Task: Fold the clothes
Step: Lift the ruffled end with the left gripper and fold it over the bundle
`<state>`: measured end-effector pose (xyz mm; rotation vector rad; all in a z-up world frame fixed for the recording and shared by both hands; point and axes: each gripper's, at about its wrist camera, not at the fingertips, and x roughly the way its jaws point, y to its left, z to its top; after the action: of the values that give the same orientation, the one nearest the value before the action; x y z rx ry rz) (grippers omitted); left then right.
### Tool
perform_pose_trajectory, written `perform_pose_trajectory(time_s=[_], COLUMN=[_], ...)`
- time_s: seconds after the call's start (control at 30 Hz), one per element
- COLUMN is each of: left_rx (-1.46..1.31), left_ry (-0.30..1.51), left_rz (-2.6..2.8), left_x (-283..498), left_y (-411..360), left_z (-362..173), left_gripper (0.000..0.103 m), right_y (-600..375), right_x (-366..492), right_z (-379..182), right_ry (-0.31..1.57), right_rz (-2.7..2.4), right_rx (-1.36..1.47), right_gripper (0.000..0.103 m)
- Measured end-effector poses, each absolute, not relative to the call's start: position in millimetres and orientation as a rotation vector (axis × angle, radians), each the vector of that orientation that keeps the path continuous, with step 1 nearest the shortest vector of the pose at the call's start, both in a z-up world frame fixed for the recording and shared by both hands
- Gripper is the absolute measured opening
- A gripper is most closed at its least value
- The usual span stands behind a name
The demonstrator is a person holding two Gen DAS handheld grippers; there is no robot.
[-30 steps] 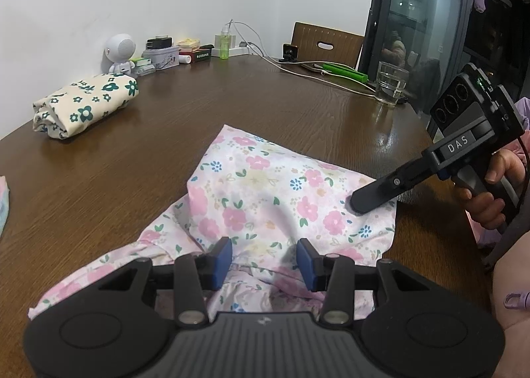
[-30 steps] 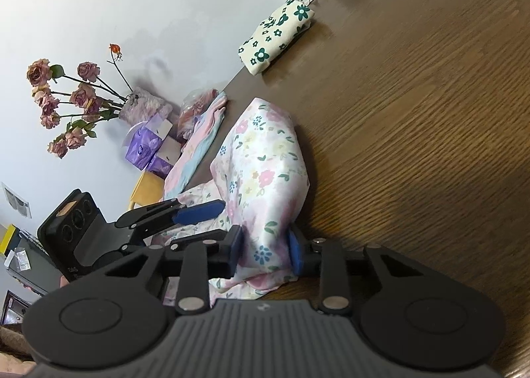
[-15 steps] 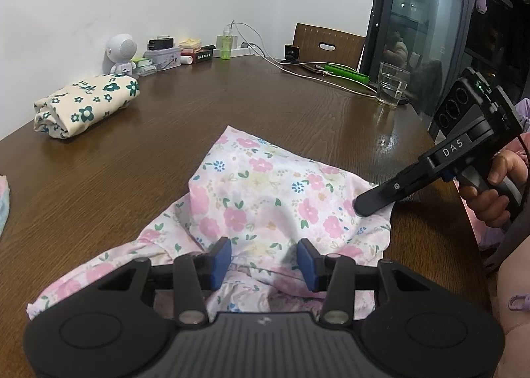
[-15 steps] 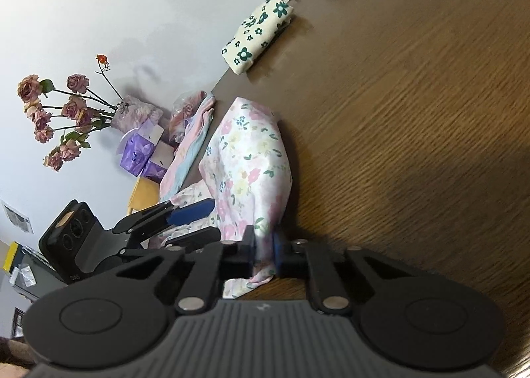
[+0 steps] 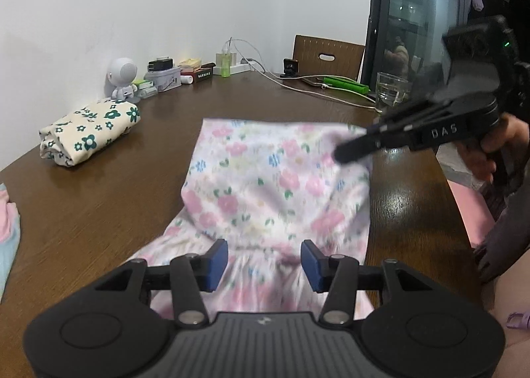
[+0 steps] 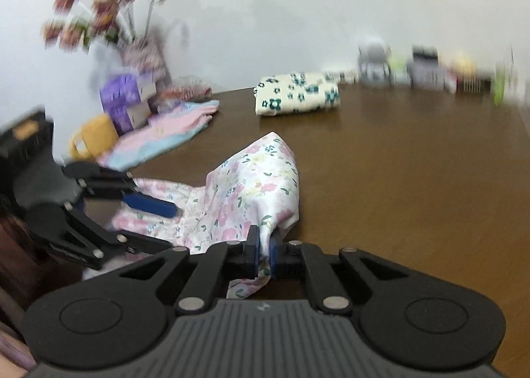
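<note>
The right tool point(image 6: 263, 253) is clamped tight on a pinch of the pink floral garment point(image 6: 251, 192), its 2 blue pads nearly meeting with only the thin cloth between them at the lower centre of the right wrist view; its jaws have just been closing on that cloth. From that pinch the fabric rises in a peak toward the middle of the frame and drapes down to the left. The left tool point(image 5: 264, 260) stands about half open at the bottom centre of the left wrist view, its jaws having just been opening a little; the garment's gathered edge lies between and under its blue pads point(image 5: 217, 260), and whether they touch it cannot be told. In the left wrist view the right tool point(image 5: 351, 152) reaches in from the right edge, its tip on the cloth's upper right corner, held by a hand point(image 5: 497, 152). Against 1 second ago, that corner has been lifted off the brown tabletop point(image 5: 99, 212), the garment is pulled up into a taut sheet instead of lying flat and wrinkled, and the right wrist view has rolled so the tabletop now runs level. Of containers, a clear glass point(image 5: 391, 91) stands at the right of the tabletop; whether it holds anything cannot be told. A folded cream cloth with green flowers point(image 5: 89, 131) lies at the left.
</note>
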<state>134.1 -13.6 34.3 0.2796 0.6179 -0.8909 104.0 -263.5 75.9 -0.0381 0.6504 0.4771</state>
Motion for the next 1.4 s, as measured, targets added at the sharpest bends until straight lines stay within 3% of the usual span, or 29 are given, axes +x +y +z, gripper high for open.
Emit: perform_pose_trajectory(time_s=[0.37,0.47,0.6,0.7,1.0,1.2,1.27,1.33,1.37,1.4], left_rx=[0.302,0.286,0.261,0.267,0.372,0.395,0.364,0.352,0.346,0.341], left_ry=[0.618,0.598,0.556,0.527,0.568,0.666,0.682,0.680,0.678,0.676], left_rz=[-0.820,-0.834,-0.839,-0.814,-0.878,-0.882,-0.873,-0.847,-0.839,-0.831], left_x=[128.5,127.2,124.5,120.8,113.2,120.6,123.0,121.4,120.2,119.0], left_y=[0.5,5.6,11.6,10.2,-9.2,-14.2,-11.4,-8.6,-7.3,-5.9], left_z=[38.8,40.3,45.5,49.1,29.9,9.0,7.7,10.4,11.7,13.0], left_gripper=[0.047,0.048,0.068,0.076,0.085,0.084,0.076,0.051,0.033,0.025], right_y=[-187.9,-176.0,-172.5,-173.9,-173.3,-172.9,-172.9,-173.4,-173.5,-173.5], right_x=[68.5,66.0,62.3,62.5,60.7,60.9,61.2,60.8,60.6,60.3], right_z=[105.6,105.6,104.3,104.2,105.2,103.7,103.5,103.1,103.0,102.8], right_ry=[0.504,0.494,0.491,0.494,0.498,0.501,0.503,0.502,0.502,0.502], right_rz=[0.513,0.544,0.551,0.550,0.566,0.568,0.569,0.570,0.571,0.574], right_rx=[-0.700,-0.719,-0.711,-0.710,-0.706,-0.703,-0.700,-0.696,-0.695,-0.695], right_gripper=[0.005,0.005,0.005,0.005,0.005,0.005,0.005,0.005,0.005,0.005])
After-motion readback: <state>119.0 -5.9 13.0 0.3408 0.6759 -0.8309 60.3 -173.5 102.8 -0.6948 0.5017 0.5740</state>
